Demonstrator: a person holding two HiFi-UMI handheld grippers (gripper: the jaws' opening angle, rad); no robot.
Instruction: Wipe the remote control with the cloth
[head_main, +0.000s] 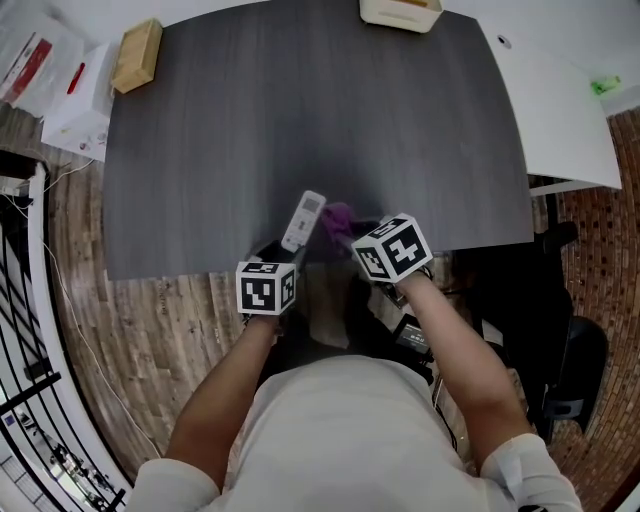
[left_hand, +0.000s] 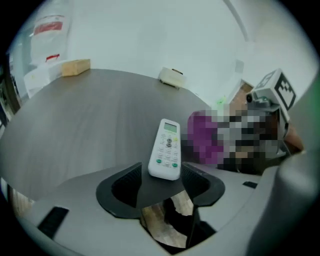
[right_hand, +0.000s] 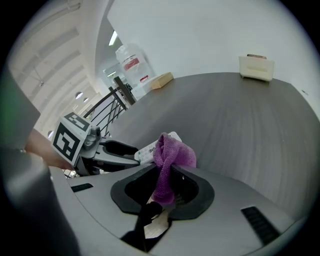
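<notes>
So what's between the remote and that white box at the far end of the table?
Nothing: only bare grey tabletop lies between the remote control and the white box, as the left gripper view shows.

A dark grey table (head_main: 300, 120) fills most of the view, standing on a pale wood plank floor (head_main: 150, 340). A wooden block (head_main: 137, 55) and a cream box (head_main: 400, 12) sit at its far edge. A white table (head_main: 560, 110) adjoins on the right, above brick-pattern flooring (head_main: 615, 220). A black railing (head_main: 20, 330) runs along the left. The wall (left_hand: 150, 35) behind is white.
</notes>
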